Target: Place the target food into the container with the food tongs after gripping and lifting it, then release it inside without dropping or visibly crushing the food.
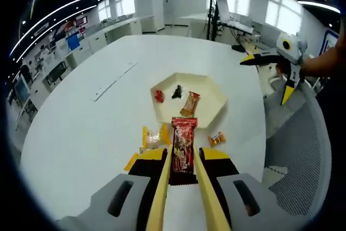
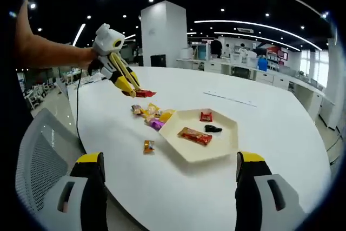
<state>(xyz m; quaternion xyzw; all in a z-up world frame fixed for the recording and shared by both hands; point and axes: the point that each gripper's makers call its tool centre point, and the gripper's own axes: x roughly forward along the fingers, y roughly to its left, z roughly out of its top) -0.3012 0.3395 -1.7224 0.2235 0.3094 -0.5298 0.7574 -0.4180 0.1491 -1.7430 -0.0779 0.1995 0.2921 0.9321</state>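
White round table (image 2: 281, 133) — left gripper (image 1: 184, 179) clamping red snack packet (image 1: 184, 142), right gripper (image 2: 168, 187) wide apart, nothing held

We see red snack pkt (image 1: 184, 150) pinched betw tong blades (image 1: 181, 187), lifted above table, short of tray. Hex cream tray (image 1: 213, 113) holds red candy, dark piece, orange-brown bar pkt (image 2: 195, 136).

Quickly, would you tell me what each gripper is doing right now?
Left gripper: shut on the red snack packet.
Right gripper: open, holding nothing.
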